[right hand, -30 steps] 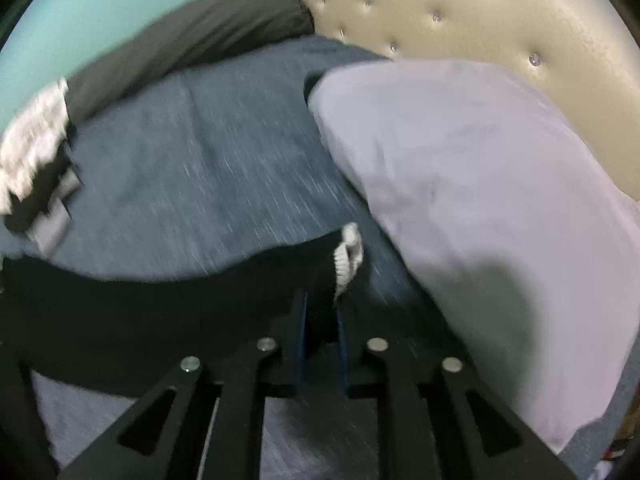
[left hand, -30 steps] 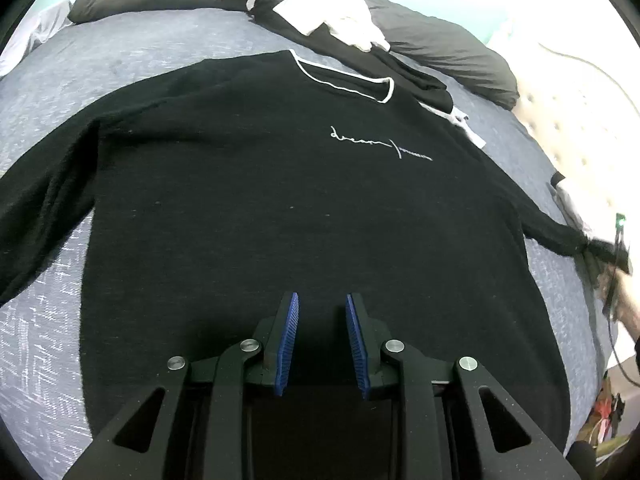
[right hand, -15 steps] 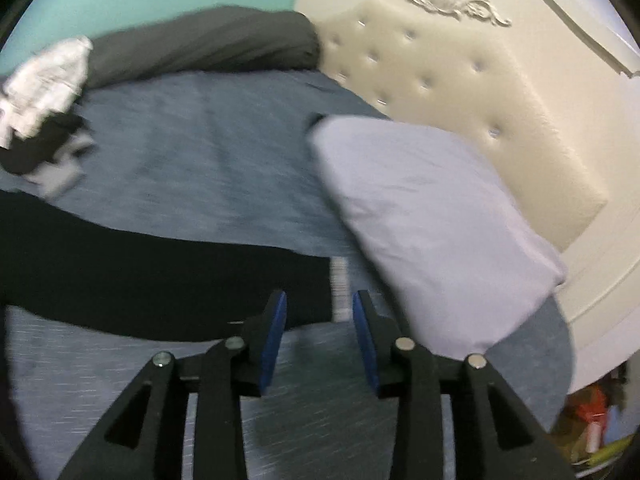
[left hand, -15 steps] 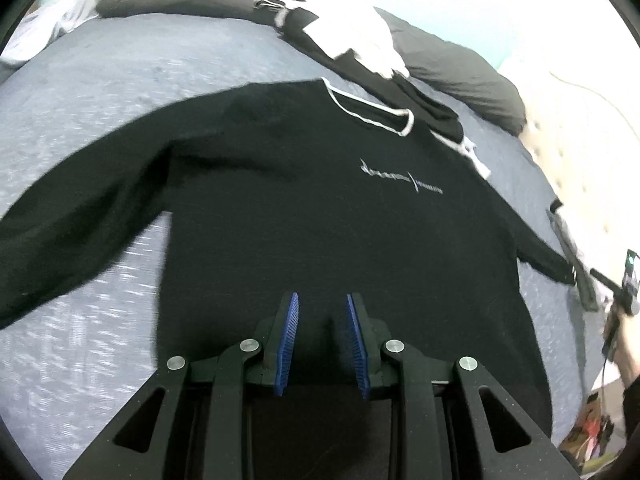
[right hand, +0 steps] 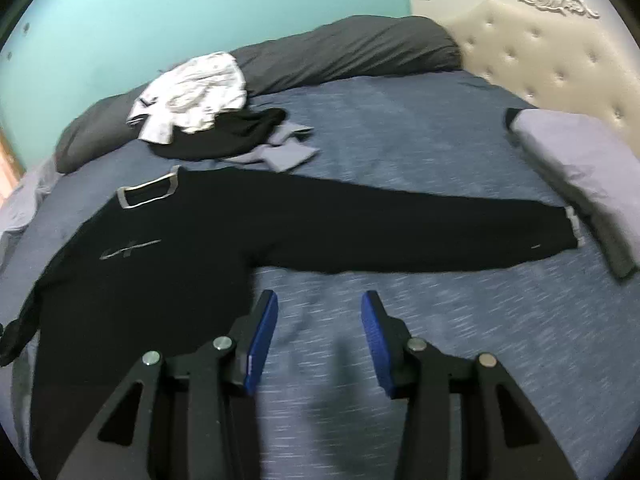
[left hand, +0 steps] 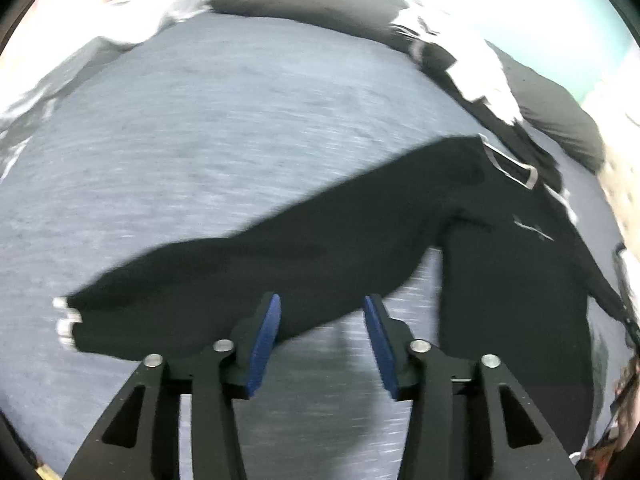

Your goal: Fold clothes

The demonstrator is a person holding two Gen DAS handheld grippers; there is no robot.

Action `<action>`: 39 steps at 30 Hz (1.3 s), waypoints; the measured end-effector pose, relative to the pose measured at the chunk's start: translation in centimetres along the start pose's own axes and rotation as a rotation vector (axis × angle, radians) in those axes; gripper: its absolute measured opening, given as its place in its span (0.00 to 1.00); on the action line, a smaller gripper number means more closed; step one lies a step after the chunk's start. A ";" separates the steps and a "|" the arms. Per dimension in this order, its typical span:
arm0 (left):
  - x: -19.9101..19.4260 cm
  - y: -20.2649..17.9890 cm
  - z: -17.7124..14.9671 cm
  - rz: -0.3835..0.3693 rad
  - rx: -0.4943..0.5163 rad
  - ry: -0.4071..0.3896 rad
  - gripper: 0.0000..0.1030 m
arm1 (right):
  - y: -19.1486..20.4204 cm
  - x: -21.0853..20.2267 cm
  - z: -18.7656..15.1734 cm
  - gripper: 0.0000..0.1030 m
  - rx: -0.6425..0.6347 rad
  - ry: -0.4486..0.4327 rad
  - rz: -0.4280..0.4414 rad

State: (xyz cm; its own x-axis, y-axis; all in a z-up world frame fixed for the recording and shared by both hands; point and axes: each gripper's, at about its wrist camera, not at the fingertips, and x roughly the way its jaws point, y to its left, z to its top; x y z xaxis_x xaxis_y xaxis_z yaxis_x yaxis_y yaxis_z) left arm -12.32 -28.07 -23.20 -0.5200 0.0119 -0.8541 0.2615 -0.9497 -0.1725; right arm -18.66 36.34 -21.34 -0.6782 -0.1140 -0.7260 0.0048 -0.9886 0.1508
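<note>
The bed (right hand: 400, 128), covered in a blue-grey sheet, fills most of the room, with a cream tufted headboard (right hand: 552, 56) at one end and a teal wall (right hand: 160, 12) along the far side. A long dark grey bolster (right hand: 352, 52) runs against that wall. A lilac pillow (right hand: 576, 152) sits by the headboard, just beside the cuff of one sleeve.

The black sweatshirt (right hand: 152, 264) lies flat on the sheet, front up, both sleeves spread out to the sides (white trim shows at collar and cuffs). Behind its collar sits a heap of other clothes (right hand: 200, 120), white on top of black, with a folded lilac piece beside it.

The left gripper (left hand: 320, 336) hangs over one outstretched sleeve, fingers spread wide, holding nothing. The right gripper (right hand: 318, 336) hovers over bare sheet below the other sleeve, equally wide and empty.
</note>
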 end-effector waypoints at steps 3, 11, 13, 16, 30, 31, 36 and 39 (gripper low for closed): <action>-1.3 4.2 0.7 0.036 -0.058 -0.011 0.52 | 1.6 0.5 -0.7 0.43 0.026 0.010 0.054; -2.7 11.0 1.1 0.149 -0.083 0.018 0.52 | 4.0 1.5 -2.8 0.44 0.061 0.032 0.141; -2.8 12.3 1.0 0.170 -0.095 0.021 0.52 | 4.0 1.7 -3.4 0.45 0.082 0.037 0.160; -2.6 13.9 0.8 0.189 -0.120 0.027 0.57 | 4.0 1.9 -3.9 0.45 0.108 0.035 0.186; 1.0 15.8 -1.0 0.194 -0.109 0.094 0.31 | 3.6 2.5 -4.5 0.45 0.158 0.030 0.223; 1.0 15.7 -1.1 0.215 -0.095 0.100 0.24 | 3.5 2.5 -4.5 0.45 0.164 0.033 0.225; -1.2 15.9 -1.1 0.221 -0.082 0.065 0.04 | 3.7 2.8 -4.6 0.45 0.169 0.041 0.234; -2.5 16.1 -0.8 0.220 -0.089 0.046 0.03 | 4.0 2.8 -4.7 0.45 0.166 0.041 0.243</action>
State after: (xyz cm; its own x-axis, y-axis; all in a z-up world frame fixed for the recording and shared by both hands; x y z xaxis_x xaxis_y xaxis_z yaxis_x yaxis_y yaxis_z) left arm -6.12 -43.15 -24.27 -0.4052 -0.1762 -0.8971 0.4364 -0.8995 -0.0204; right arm -17.11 31.64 -25.95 -0.6413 -0.3524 -0.6815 0.0406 -0.9026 0.4285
